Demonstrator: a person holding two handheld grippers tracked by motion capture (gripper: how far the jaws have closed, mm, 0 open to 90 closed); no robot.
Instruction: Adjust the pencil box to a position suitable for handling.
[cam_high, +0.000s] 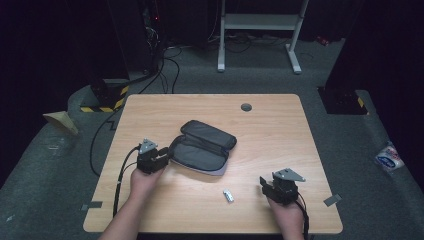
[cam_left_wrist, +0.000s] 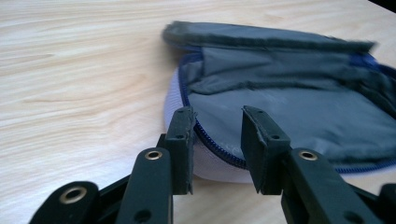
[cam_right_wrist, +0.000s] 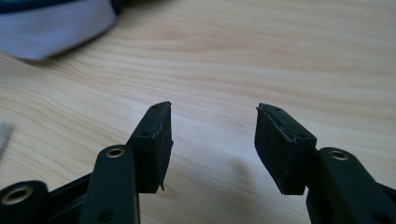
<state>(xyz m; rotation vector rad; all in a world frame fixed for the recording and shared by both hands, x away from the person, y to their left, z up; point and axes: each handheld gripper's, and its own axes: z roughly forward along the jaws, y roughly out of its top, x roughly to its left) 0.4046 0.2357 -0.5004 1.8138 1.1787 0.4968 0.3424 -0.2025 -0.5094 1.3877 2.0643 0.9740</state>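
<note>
From above I see a small silvery object (cam_high: 228, 195) lying loose on the table (cam_high: 280, 125), between my hands. The grey pouch (cam_high: 202, 148) lies unzipped mid-table, my left gripper (cam_high: 161, 153) at its edge. In the left gripper view, jaws spread, straddling its blue zipper (cam_left_wrist: 219, 148), not pressing. In the right gripper view, jaws apart over bare wood.
</note>
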